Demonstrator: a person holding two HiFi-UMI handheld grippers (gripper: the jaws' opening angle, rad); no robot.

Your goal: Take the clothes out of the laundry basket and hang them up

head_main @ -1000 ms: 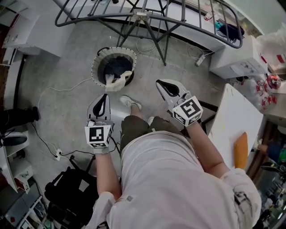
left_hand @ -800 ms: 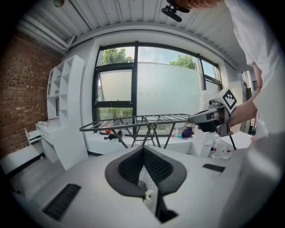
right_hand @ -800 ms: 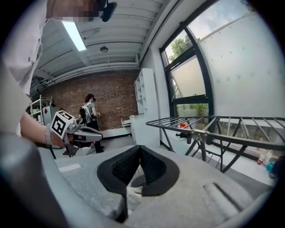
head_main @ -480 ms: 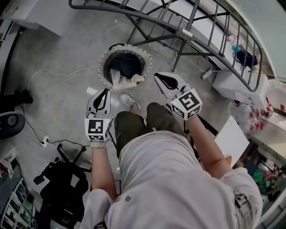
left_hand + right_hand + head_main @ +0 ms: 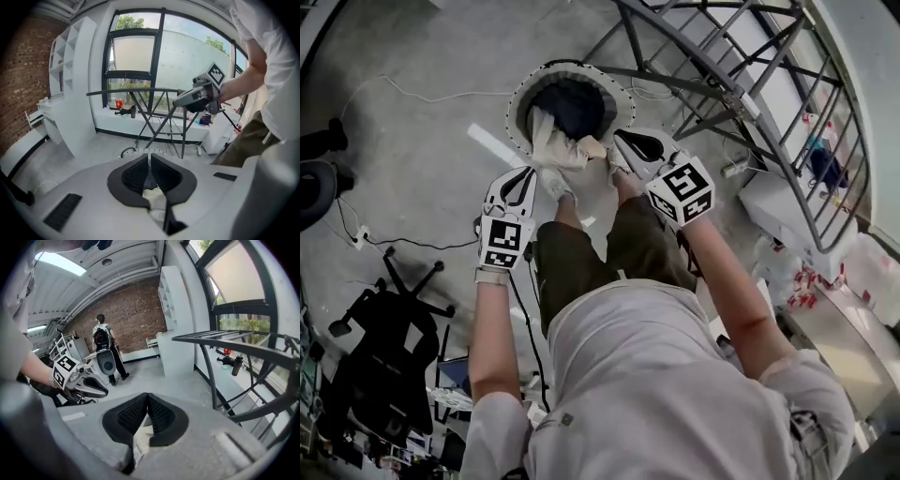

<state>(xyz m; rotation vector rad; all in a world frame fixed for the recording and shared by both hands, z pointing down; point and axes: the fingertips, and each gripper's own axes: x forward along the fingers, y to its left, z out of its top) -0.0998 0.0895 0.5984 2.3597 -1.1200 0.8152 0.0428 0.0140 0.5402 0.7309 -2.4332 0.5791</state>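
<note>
The round laundry basket stands on the grey floor, with dark clothes inside and a cream garment draped over its near rim. My left gripper hangs shut and empty just short of that garment. My right gripper is also shut and empty, its tips beside the garment's right end. The left gripper view shows the shut jaws with the cream garment and basket rim beyond them. In the right gripper view the cream garment shows below shut jaws. The dark metal drying rack stands behind the basket.
A black office chair sits at the lower left, and cables run over the floor. The wearer's shoe and legs are close before the basket. White cabinets are on the right. Another person stands far off by the brick wall.
Both grippers have travelled forward and down towards the basket, jaws staying shut. The head view has swung so the basket and rack sit closer and further right.
</note>
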